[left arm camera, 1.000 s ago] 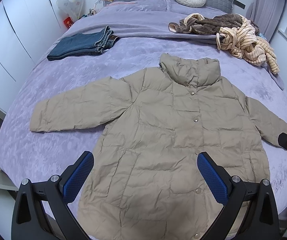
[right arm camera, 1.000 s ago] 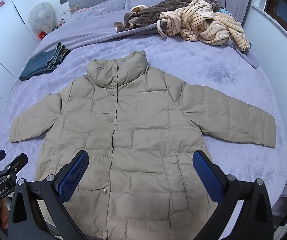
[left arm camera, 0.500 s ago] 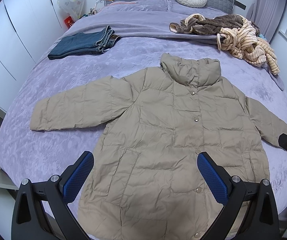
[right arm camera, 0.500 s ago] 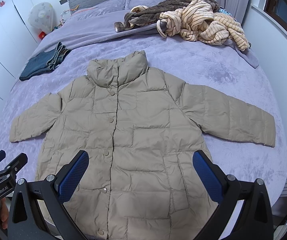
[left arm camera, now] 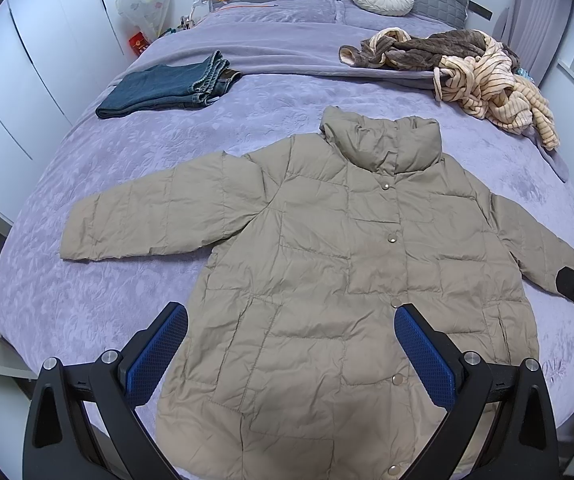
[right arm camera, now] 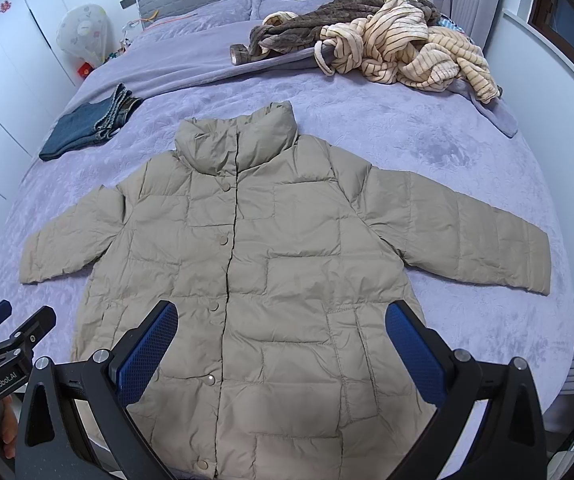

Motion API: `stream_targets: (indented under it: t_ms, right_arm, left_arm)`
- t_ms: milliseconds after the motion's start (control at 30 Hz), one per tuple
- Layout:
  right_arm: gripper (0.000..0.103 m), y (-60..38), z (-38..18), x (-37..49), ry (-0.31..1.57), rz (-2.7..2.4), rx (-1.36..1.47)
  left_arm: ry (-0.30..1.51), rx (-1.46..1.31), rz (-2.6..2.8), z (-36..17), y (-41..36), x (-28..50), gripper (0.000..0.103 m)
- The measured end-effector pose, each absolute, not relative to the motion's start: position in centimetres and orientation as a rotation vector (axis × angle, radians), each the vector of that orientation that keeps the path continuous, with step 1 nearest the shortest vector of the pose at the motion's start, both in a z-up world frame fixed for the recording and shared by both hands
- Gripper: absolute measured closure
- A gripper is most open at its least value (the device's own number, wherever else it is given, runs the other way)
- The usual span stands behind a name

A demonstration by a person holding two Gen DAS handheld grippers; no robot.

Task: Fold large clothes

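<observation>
Lavender plush bed carries our beige quilted puffer jacket, spread flat, sleeves out, directly ahead of both tools. We hold the left tool and right tool spread wide above its hem, touching nothing.

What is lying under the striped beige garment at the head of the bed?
The striped garment lies over a brown fleece piece and a grey-purple blanket. Anything deeper in the pile is covered.

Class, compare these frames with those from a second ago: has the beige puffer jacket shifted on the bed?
No. The beige puffer jacket lies spread flat, its collar at the same spot relative to the folded jeans and striped clothes pile.
</observation>
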State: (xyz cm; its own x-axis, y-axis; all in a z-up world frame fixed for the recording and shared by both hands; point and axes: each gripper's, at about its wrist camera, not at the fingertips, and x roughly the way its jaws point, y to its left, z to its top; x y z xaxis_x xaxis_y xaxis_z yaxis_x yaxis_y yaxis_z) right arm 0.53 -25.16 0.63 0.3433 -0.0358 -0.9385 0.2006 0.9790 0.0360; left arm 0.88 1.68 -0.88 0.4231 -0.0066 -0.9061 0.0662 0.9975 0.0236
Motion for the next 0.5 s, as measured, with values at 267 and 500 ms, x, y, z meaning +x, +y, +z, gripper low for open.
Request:
stream_targets:
  t_ms: [267, 500]
  right_arm:
    - [0.0, -25.08, 0.65, 0.52, 1.213, -0.155, 0.152]
    - [0.0, -25.02, 0.68, 0.5, 1.211, -0.142, 0.172]
  left_arm:
    - [1.134, 0.057, -0.044, -0.87, 1.65, 0.9, 0.0]
    - [1.133, 0.057, -0.045, -0.87, 1.66, 0.92, 0.0]
